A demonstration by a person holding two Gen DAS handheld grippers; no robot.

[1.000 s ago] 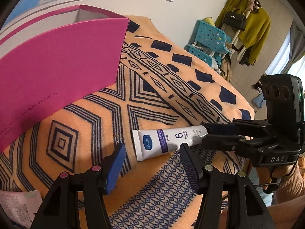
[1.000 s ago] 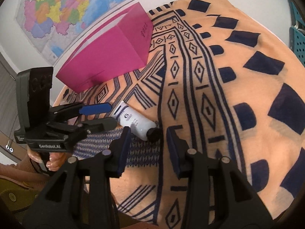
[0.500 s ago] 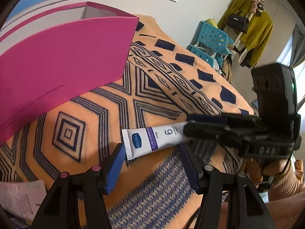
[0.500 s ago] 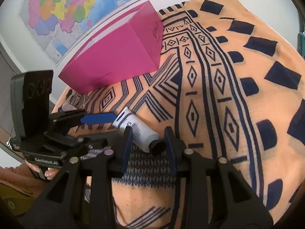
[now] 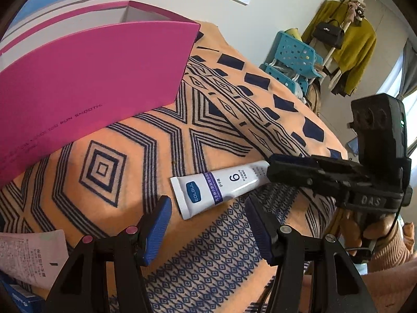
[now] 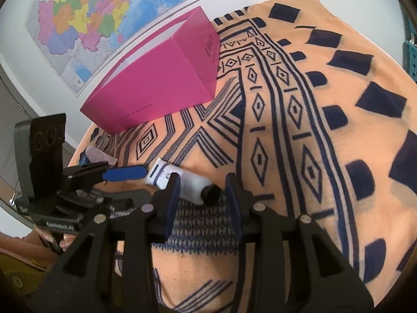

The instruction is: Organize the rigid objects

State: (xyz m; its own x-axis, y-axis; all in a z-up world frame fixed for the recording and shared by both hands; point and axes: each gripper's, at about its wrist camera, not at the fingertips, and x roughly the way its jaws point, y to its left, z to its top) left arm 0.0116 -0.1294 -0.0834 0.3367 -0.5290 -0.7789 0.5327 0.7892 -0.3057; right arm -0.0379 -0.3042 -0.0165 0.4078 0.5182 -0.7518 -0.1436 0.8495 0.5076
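A white tube with a blue label and a black cap (image 5: 216, 191) lies on the orange patterned blanket (image 5: 109, 172). My right gripper (image 6: 203, 182) straddles its cap end (image 6: 211, 194); the jaws stand apart and do not visibly press the tube. In the left wrist view the right gripper (image 5: 271, 168) covers the cap end. My left gripper (image 5: 208, 214) is open and empty, just short of the tube's flat end. A magenta box (image 5: 86, 78) with an open top stands behind, also in the right wrist view (image 6: 156, 83).
A printed paper sheet (image 5: 28, 255) and a blue item lie at the blanket's near left edge. A blue plastic chair (image 5: 292, 60) and a coat rack with a yellow garment (image 5: 349, 44) stand beyond the bed. A wall map (image 6: 91, 15) hangs behind the box.
My right gripper has moved forward over the tube's cap end and its jaws have narrowed around it. The left gripper has shifted slightly and stays open.
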